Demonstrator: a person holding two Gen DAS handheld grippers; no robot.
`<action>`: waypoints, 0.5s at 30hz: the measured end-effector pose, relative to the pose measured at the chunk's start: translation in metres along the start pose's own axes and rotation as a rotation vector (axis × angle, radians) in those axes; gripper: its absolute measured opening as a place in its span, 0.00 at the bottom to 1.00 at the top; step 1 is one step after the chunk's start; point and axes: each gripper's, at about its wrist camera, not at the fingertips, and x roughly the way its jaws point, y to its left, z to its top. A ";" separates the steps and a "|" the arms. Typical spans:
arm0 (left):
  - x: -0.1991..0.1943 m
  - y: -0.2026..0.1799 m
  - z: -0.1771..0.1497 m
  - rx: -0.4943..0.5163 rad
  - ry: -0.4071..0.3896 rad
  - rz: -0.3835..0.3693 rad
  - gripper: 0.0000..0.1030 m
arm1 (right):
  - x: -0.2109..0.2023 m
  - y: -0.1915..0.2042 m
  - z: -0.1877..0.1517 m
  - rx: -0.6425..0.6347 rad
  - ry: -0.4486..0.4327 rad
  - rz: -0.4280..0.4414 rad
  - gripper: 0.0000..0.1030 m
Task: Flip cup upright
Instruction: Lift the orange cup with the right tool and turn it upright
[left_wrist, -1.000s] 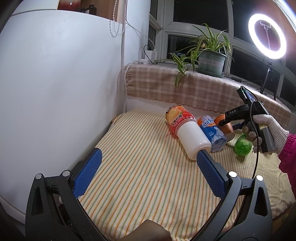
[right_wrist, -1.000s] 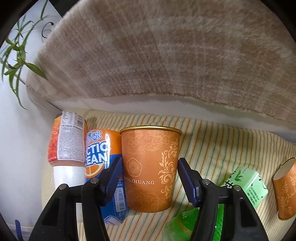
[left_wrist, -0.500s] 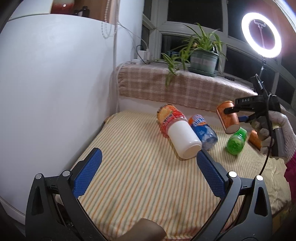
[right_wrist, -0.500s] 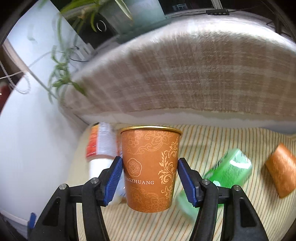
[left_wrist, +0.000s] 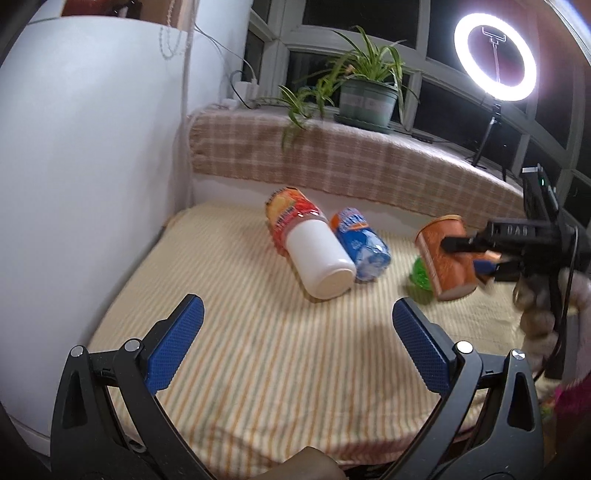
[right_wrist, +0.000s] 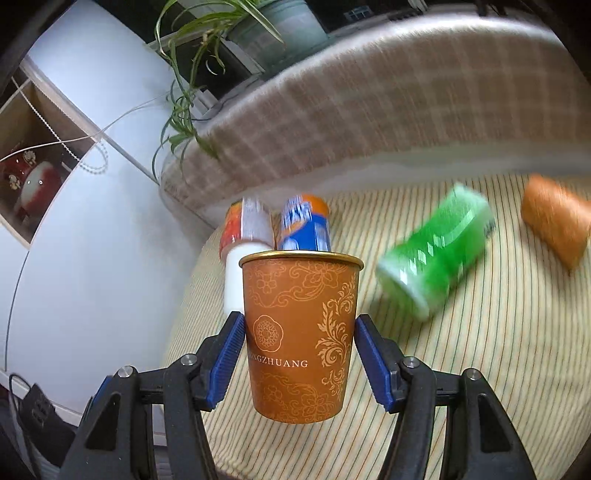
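Between the pads of the right gripper (right_wrist: 300, 363), clamped at mid-wall, the orange cup (right_wrist: 300, 339) hung above the striped cloth (left_wrist: 258, 343), long axis tilted, rim uppermost. Well apart, the left gripper (left_wrist: 295, 347) stood agape, holding nothing.

In the right wrist view the green bottle (right_wrist: 434, 258) and the second orange cup (right_wrist: 556, 225) are smeared by motion, so their labels cannot be read. The cup (right_wrist: 300, 339) held there covers much of the white-capped bottle (right_wrist: 236, 273) and blue bottle (right_wrist: 304, 225). In the left wrist view the gloved hand (left_wrist: 543, 295) is blurred and cut by the frame edge.
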 end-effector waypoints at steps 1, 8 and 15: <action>0.001 -0.001 0.000 -0.001 0.007 -0.008 1.00 | -0.001 -0.001 -0.005 0.009 0.004 0.001 0.61; 0.014 -0.012 -0.002 -0.020 0.078 -0.095 1.00 | 0.006 -0.023 -0.043 0.105 0.032 -0.005 0.62; 0.026 -0.021 -0.004 -0.018 0.130 -0.131 1.00 | 0.015 -0.034 -0.057 0.126 0.053 -0.033 0.62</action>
